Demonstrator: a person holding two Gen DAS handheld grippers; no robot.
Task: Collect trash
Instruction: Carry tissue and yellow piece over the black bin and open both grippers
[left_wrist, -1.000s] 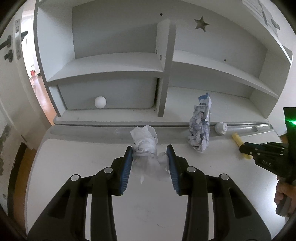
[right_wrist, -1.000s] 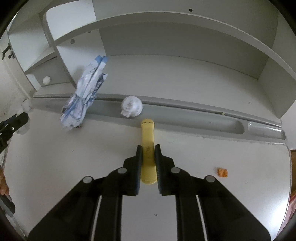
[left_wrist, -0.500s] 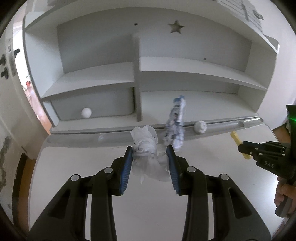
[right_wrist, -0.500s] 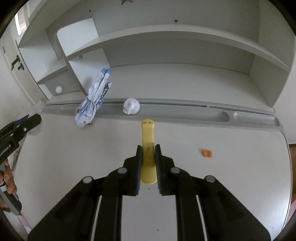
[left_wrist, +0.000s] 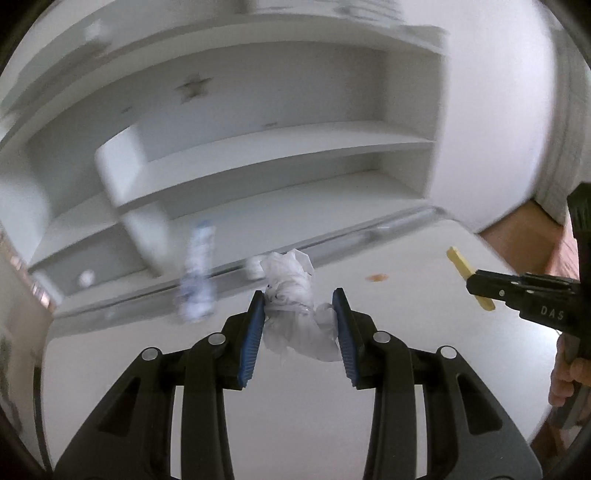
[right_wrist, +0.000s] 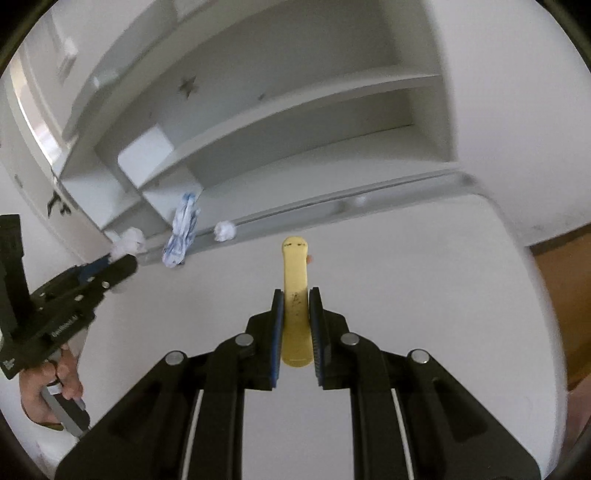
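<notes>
1. Left wrist view: the left gripper (left_wrist: 298, 308) pinches a crumpled white tissue (left_wrist: 293, 291) above the desk (left_wrist: 295, 424), probably for carrying off; a blue-printed wrapper (left_wrist: 197, 284) lies at the desk's rear edge.
2. Right wrist view: the right gripper (right_wrist: 296, 306) clamps a yellow stick (right_wrist: 294, 291) lengthwise, lifted clear; a small paper ball (right_wrist: 224, 230) sits along the rear edge.

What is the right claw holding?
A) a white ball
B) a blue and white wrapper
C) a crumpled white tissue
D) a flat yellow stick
D: the right claw is shut on the flat yellow stick, whose rounded end pokes out past its fingers; the crumpled white tissue is in the left claw.
</notes>
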